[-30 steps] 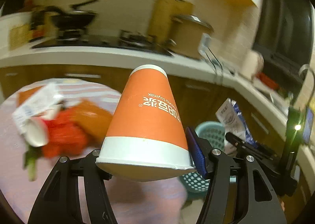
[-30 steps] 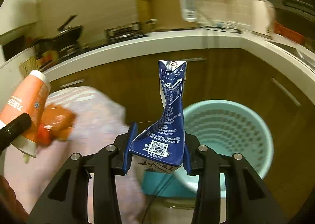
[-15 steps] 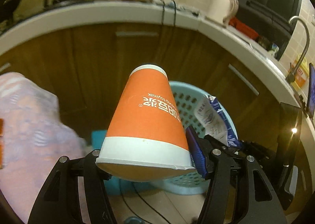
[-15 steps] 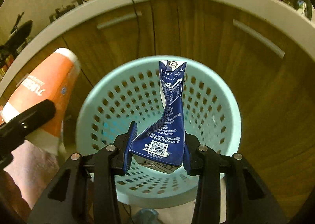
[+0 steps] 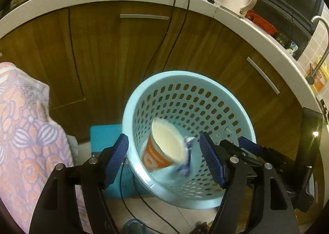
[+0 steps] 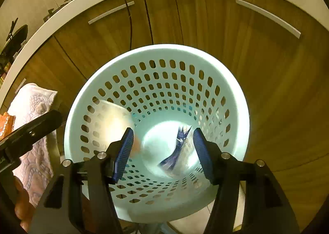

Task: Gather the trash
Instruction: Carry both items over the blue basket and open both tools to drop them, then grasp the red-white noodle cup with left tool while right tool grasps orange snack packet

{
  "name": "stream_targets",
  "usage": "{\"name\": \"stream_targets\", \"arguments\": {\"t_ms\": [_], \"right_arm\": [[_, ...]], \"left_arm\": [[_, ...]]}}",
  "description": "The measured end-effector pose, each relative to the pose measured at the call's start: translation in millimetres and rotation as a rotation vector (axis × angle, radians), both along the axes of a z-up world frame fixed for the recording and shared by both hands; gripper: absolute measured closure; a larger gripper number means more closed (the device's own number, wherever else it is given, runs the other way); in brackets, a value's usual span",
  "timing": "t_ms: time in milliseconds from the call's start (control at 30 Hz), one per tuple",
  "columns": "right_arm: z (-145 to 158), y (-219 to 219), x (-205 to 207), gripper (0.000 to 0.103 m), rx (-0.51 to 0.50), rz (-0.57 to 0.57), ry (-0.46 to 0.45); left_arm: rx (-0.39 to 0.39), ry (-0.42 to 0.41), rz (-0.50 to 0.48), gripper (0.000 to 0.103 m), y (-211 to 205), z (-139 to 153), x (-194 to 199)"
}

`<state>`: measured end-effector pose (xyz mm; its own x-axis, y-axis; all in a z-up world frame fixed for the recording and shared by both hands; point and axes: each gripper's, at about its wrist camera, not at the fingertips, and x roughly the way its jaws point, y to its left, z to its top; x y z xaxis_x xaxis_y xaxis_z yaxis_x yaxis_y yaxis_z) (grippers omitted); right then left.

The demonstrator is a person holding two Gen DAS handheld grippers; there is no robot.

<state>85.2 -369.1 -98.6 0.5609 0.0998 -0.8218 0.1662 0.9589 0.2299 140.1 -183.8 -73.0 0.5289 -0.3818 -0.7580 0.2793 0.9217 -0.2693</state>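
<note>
Gaping wide, both tools (image 5: 163, 157) (image 6: 162, 151) hang over the perforated plastic basket (image 6: 205, 57) (conical paper cup (image 5: 164, 147) and crumpled carton (image 6: 176, 151) inside).

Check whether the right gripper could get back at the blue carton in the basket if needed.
Probably yes: the right gripper is open above the basket, and the blue carton lies exposed inside, with nothing over it, though it is blurred.
</note>
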Motion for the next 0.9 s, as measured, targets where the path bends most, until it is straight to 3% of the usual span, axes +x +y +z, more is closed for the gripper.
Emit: {"name": "stream_targets", "arguments": {"t_ms": [200,433,700,900], "right_arm": [[20.2,14.2,-1.8,0.046,-0.024,0.019,-0.053],[60.4,65.2,-4.5,0.046,-0.047,0.121,-0.173],[108.8,147.9,-13.6,0.047,-0.034,0.299,-0.314],[132.3,224.8,-22.9,0.047,-0.033,0.449,-0.375]], "left_arm": [[-0.032,-0.051,0.033,0.033,20.7,20.8,-14.7],[-0.042,-0.184,0.128,0.033,71.4,63.5,-52.4],[-0.032,-0.317,0.380,0.033,170.4,108.7,-110.0],[0.004,-0.348,0.614,0.033,260.5,122.6,-147.8]]}}
